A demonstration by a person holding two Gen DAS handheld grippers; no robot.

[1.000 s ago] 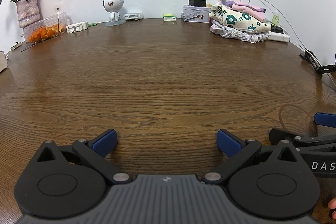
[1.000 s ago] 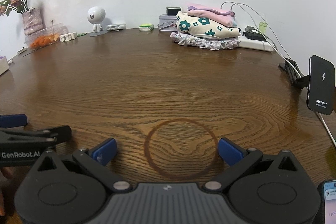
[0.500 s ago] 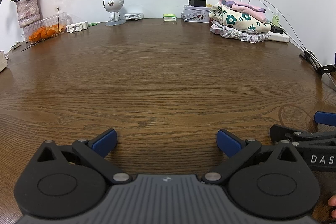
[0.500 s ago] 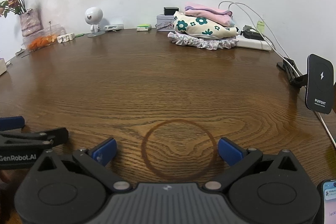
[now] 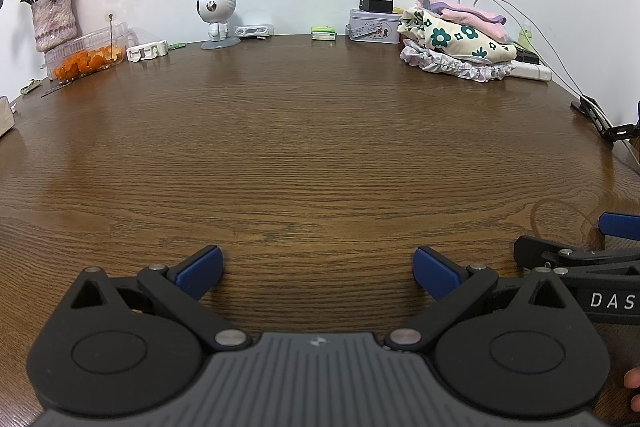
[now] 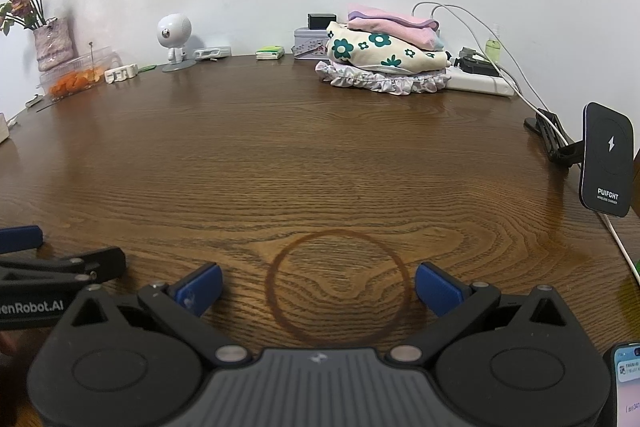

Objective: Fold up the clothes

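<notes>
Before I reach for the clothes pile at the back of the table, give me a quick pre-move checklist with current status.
1. Left gripper jaws open, empty: ok.
2. Right gripper jaws open, empty: ok.
3. Clothes pile in view, stacked at the far edge: ok.
4. Table bare between grippers and pile: ok.
5. White cables arc right beside the pile, snag risk: not ok.
6. Which garments are already folded: cannot tell.
</notes>
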